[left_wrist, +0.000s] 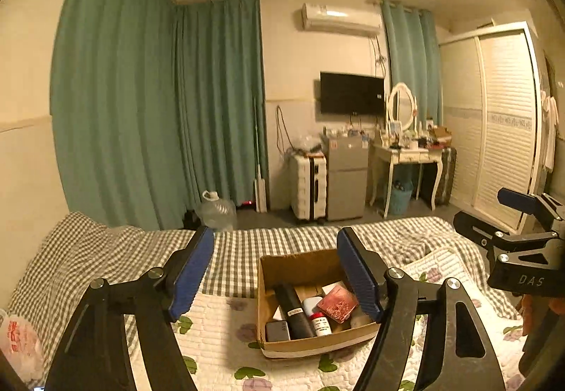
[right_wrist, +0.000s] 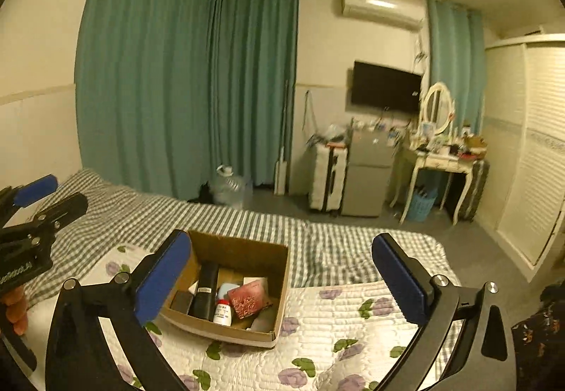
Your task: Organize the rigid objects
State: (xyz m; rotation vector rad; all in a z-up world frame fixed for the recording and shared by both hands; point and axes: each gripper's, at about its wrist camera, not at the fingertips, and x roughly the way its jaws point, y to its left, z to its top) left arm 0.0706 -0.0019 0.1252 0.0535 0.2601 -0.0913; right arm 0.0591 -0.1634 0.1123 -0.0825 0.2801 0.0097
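On the bed's one floral quilt (right_wrist: 353, 313) I see one cardboard box (left_wrist: 282, 267) holding one black tube (right_wrist: 206, 288), one red case (right_wrist: 247, 301) and one small bottle (right_wrist: 222, 311), with my left gripper (left_wrist: 275, 271) and right gripper (right_wrist: 282, 271) both spread apart, empty, above it.

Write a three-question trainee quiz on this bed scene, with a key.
1. True or false: the left tool is shut on the red packet.
2. Where does the cardboard box sit: A floor, B floral quilt, C dresser?
3. Fill in: the white bottle in the box has a ___ cap.

Key: 1 false, both the left and right tool are open and empty; 2 B; 3 red.
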